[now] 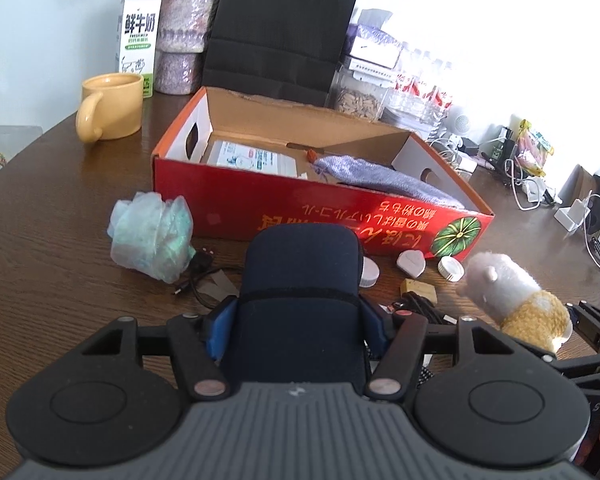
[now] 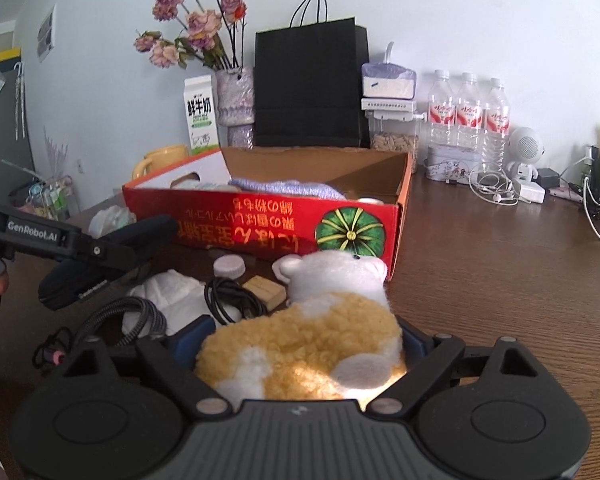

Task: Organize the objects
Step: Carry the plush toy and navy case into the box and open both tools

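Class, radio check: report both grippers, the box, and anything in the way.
Left gripper shut on dark pouch. Right gripper, plush toy between jaws. Red box ahead, open; caps, cables in front.

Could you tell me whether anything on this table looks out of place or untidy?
Yes: loose clutter lies on the table in front of the red box, not in it: white caps, a black cable and a crumpled plastic bag. The box's print reads upside down from here.
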Available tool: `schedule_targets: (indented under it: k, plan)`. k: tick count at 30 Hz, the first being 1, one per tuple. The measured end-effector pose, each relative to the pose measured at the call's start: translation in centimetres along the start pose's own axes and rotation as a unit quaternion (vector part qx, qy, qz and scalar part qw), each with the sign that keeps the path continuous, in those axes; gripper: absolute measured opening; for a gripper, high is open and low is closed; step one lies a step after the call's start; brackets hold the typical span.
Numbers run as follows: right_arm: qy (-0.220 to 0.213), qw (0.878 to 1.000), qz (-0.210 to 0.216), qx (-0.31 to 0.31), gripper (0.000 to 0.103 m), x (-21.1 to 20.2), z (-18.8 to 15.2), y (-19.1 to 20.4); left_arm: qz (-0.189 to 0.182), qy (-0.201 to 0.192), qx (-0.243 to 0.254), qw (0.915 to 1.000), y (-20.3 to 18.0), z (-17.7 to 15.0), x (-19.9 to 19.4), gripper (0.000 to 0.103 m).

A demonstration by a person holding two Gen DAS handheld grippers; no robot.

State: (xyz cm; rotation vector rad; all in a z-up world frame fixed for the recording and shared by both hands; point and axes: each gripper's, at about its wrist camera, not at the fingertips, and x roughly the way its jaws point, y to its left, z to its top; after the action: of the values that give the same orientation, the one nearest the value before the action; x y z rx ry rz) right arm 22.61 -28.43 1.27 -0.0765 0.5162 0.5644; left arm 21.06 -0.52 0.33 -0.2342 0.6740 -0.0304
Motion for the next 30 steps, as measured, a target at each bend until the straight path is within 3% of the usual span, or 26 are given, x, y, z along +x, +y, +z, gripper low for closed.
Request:
schedule_targets:
  k: [14, 22, 30]
  plan:
    - [-0.082, 0.997, 0.006, -0.015, 0.091, 0.0, 6.3, 2.2, -0.011, -0.075, 0.025, 0.9968, -0.8, 4.5, -1.5, 0.064]
    - [-0.092, 0.996, 0.008, -0.008, 0.091, 4.9, 10.6, 2.4, -0.006, -0.108, 0.015, 0.9941, -1.1, 9.3, 1.1, 0.064]
    - [-0.079, 0.997, -0.006, -0.007, 0.091, 11.3, 13.6, 1.8, 0.004, -0.114, -0.006, 0.9934, -1.3, 13.2, 6.2, 0.064]
